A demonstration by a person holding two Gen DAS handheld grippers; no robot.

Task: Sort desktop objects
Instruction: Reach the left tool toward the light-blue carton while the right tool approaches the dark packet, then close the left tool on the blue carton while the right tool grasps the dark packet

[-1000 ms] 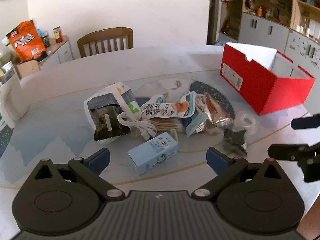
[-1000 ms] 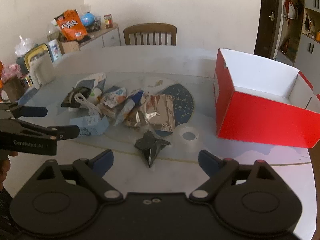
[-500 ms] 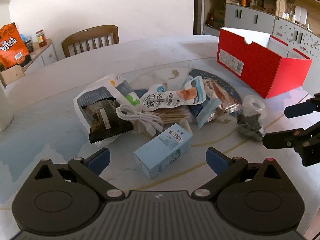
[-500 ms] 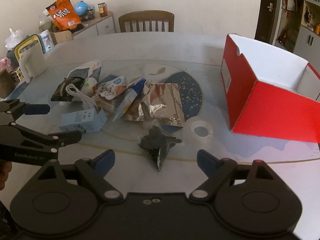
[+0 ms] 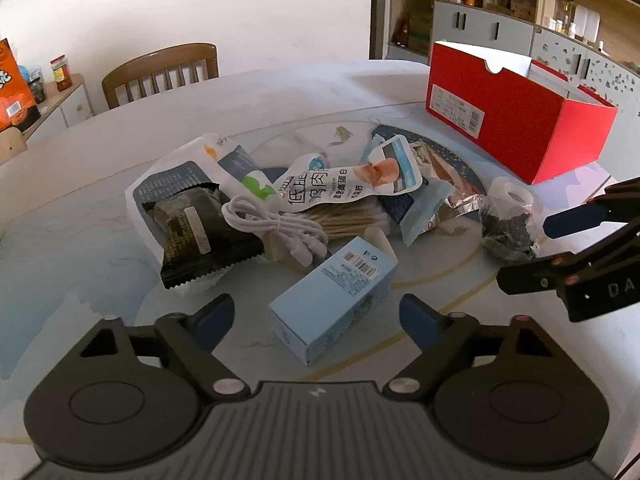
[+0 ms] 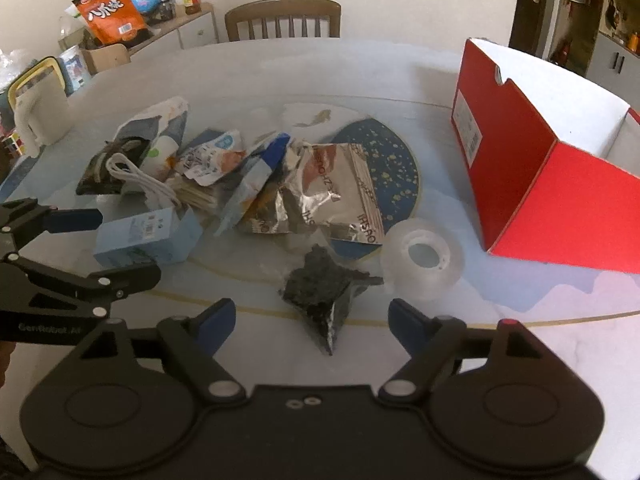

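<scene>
The left gripper hangs over the light blue carton, its jaws wide and just closing, pads clear of it. The right gripper, also narrowing, straddles the dark packet without touching. Beyond lie the tape roll, piled wrappers and, farthest, the red box.

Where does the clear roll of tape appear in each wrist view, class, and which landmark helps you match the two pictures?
Left wrist view: the clear roll of tape lies at the right, behind the dark crumpled packet.
Right wrist view: the tape lies right of centre, beside the same dark packet.
Shared landmark: the red box, beyond the tape in both.
</scene>
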